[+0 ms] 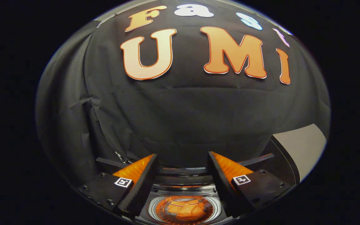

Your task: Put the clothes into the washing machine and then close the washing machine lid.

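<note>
Hanging spread and empty, the gripper (182, 167) sits above the washing machine (184, 206), whose drum holds the clothes (186, 211) below and between its fingers.

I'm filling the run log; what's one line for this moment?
gripper: open, empty | clothes: in drum, below fingers | lid: not yet closed

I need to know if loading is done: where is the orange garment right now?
In the gripper view, the orange garment lies inside the washing machine drum, below and between the open fingers.
</note>
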A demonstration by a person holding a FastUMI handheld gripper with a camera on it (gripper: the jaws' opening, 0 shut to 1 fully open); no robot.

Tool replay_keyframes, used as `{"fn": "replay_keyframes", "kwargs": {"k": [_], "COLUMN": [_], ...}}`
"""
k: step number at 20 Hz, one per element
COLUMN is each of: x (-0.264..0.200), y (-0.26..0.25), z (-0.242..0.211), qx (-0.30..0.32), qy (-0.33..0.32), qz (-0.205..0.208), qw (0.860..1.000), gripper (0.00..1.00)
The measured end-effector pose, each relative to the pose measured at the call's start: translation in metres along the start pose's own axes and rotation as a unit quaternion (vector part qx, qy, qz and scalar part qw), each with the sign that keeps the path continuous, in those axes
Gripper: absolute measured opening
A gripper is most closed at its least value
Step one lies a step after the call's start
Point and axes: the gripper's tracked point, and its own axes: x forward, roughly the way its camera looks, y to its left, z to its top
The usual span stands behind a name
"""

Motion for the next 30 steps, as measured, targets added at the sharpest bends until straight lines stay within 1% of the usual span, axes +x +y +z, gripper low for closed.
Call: {"fn": "replay_keyframes", "kwargs": {"k": [11, 19, 24, 26, 29, 30], "x": [-0.04, -0.057, -0.056, -0.059, -0.07, -0.066], "y": [0.004, 0.008, 0.01, 0.01, 0.008, 0.007], "z": [-0.027, -0.043, -0.053, -0.067, -0.126, -0.136], "qx": [-0.005, -0.006, -0.007, -0.003, 0.005, 0.004], "qy": [-0.01, -0.018, -0.019, -0.011, 0.047, 0.054], "qz": [-0.002, 0.002, 0.009, 0.008, 0.006, 0.006], "qw": [1.0, 1.0, 1.0, 1.0, 0.999, 0.999], "gripper": [1.0, 0.99, 0.99, 0.99, 0.98, 0.98]}}
